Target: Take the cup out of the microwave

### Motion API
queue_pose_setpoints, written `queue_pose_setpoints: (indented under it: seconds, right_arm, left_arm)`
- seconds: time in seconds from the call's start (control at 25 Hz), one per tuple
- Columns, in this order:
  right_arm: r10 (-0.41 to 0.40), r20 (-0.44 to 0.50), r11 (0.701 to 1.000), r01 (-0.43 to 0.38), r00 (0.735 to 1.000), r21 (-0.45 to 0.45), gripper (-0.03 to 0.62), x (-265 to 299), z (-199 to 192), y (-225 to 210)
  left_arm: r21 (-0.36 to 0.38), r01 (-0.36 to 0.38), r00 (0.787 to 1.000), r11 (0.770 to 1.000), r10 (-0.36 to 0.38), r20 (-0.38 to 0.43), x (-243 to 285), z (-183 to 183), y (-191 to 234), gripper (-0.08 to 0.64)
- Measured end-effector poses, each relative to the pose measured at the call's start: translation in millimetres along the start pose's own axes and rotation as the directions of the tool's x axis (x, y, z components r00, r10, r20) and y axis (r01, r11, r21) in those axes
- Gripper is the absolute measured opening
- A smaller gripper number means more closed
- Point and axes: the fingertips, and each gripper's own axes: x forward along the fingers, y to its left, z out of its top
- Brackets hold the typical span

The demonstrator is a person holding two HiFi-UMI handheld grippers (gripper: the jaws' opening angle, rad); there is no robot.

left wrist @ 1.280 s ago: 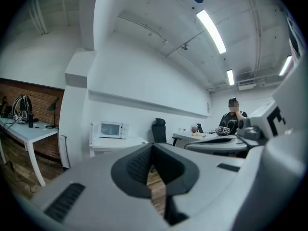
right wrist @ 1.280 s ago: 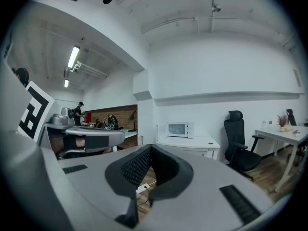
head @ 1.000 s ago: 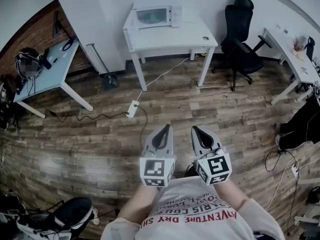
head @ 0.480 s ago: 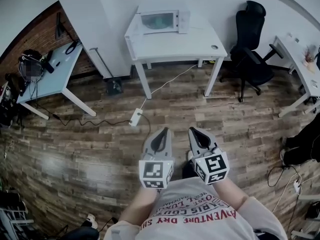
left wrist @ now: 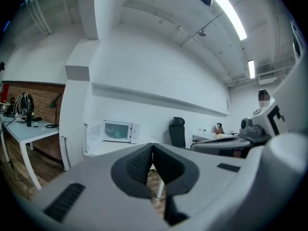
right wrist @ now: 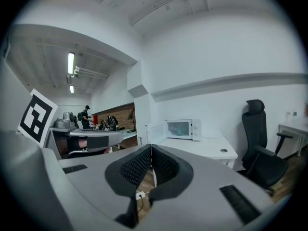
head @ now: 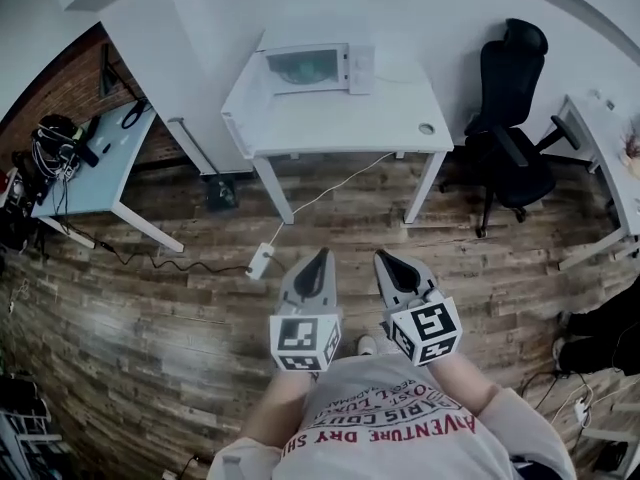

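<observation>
A white microwave (head: 315,66) stands at the back of a white table (head: 340,118) by the far wall, its door shut and its window greenish. No cup shows in any view. The same microwave (left wrist: 118,131) (right wrist: 183,129) lies ahead of both grippers, still far off. My left gripper (head: 322,256) (left wrist: 152,146) and right gripper (head: 382,258) (right wrist: 150,147) are held side by side over the wooden floor, pointing at the table. Both are shut with nothing between the pads.
A black office chair (head: 515,118) stands right of the table. A power strip (head: 258,261) with its cable lies on the floor ahead. A cluttered desk (head: 95,158) is at the left, another desk (head: 600,158) at the right. A small ring (head: 427,128) lies on the table.
The table and microwave have come nearer and grown larger in the head view. Both grippers have stayed shut and side by side.
</observation>
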Motion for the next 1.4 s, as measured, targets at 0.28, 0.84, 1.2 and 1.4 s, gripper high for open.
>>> queue_pose_setpoints:
  seconds: [0.28,0.84,1.2,1.4]
  right_arm:
    - [0.008,-0.028,1.000,-0.008,1.000,-0.018,0.012,38.0,-2.3,-69.0]
    - [-0.063,-0.084,0.998,0.064,0.995,0.007,0.012,166.1,-2.8,-158.6]
    - [-0.082,-0.093,0.996,0.085,0.992,0.027,0.012,309.5,37.5,-199.8]
    - [-0.093,-0.096,0.995,0.095,0.991,0.015,0.012,384.5,49.3,-219.3]
  left_arm:
    - [-0.036,-0.022,1.000,0.999,0.021,-0.022,81.5,-1.2,-2.3,0.008]
    - [-0.039,0.046,0.997,0.998,-0.048,-0.066,239.3,2.8,61.8,0.008]
    - [-0.048,0.097,0.993,0.994,-0.100,-0.062,364.3,34.5,147.7,0.008]
    - [-0.030,0.107,0.992,0.994,-0.109,-0.060,417.0,45.0,200.1,0.006]
